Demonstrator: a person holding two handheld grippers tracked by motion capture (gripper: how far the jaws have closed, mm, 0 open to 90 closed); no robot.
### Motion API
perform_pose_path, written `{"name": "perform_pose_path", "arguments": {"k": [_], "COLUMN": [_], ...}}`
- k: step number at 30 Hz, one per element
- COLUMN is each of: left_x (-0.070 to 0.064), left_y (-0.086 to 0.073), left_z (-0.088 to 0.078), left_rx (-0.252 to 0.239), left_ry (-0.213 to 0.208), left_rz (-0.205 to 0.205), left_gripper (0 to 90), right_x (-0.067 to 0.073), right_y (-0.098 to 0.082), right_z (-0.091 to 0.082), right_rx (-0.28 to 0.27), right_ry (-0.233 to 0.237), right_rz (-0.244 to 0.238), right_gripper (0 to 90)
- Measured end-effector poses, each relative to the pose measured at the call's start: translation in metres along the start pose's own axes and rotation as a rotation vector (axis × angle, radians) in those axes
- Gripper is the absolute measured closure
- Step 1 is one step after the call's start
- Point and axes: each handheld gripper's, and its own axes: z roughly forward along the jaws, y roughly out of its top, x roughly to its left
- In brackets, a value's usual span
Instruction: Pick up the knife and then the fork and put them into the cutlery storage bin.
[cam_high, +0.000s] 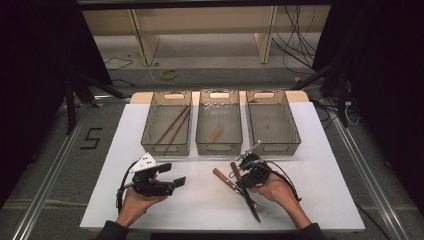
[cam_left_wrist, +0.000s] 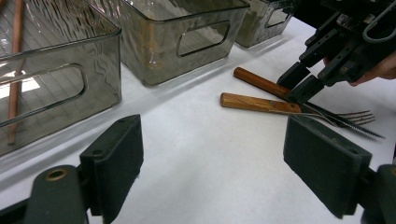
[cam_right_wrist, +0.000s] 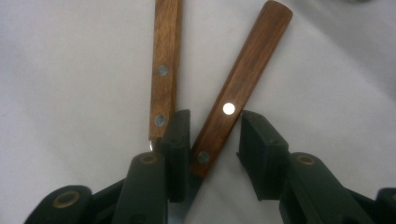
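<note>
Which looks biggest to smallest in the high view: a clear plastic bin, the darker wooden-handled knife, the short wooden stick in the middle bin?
1. Clear plastic bin on the right, largest by far.
2. Darker wooden-handled knife, long and thin, partly hidden under the right gripper.
3. Short wooden stick, smallest, though it lies farther from the camera.

Wood-handled knife (cam_right_wrist: 233, 98) beside fork (cam_right_wrist: 164, 70)

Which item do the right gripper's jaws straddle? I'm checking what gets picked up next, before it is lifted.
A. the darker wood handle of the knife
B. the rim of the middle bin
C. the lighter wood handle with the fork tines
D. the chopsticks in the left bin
A: in the right gripper view the right gripper has the darker knife handle between its jaws, with a gap on one side, while the lighter fork handle lies outside them.
</note>
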Motion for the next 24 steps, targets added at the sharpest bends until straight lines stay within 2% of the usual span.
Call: {"name": "perform_pose_path", "arguments": {"k": [10,15,19,24], "left_x": [-0.001,-0.001,-0.001,-0.001], "left_y": [0.0,-0.001,-0.001,-0.001], "left_z": [0.0,0.0,0.0,0.001], "left_rx": [0.004,0.006,0.008,0.009], "left_ry": [-0.003,-0.005,-0.007,-0.01], "left_rz": [0.01,0.012,0.011,0.013], "left_gripper": [19.7,19.8,19.8,19.8], "right_x": [0.007,0.008,0.01,0.012], "right_y": [0.005,0.005,0.006,0.007], "right_z": [0.001,0.002,0.002,0.003], "right_rx": [0.029,0.034,0.032,0.032], "right_ry": [-0.012,-0.019,-0.048,-0.058], "right_rz": [-0.022,-0.011,-0.014,-0.02], "right_gripper": [68.3,73.1,77.0,77.1]}}
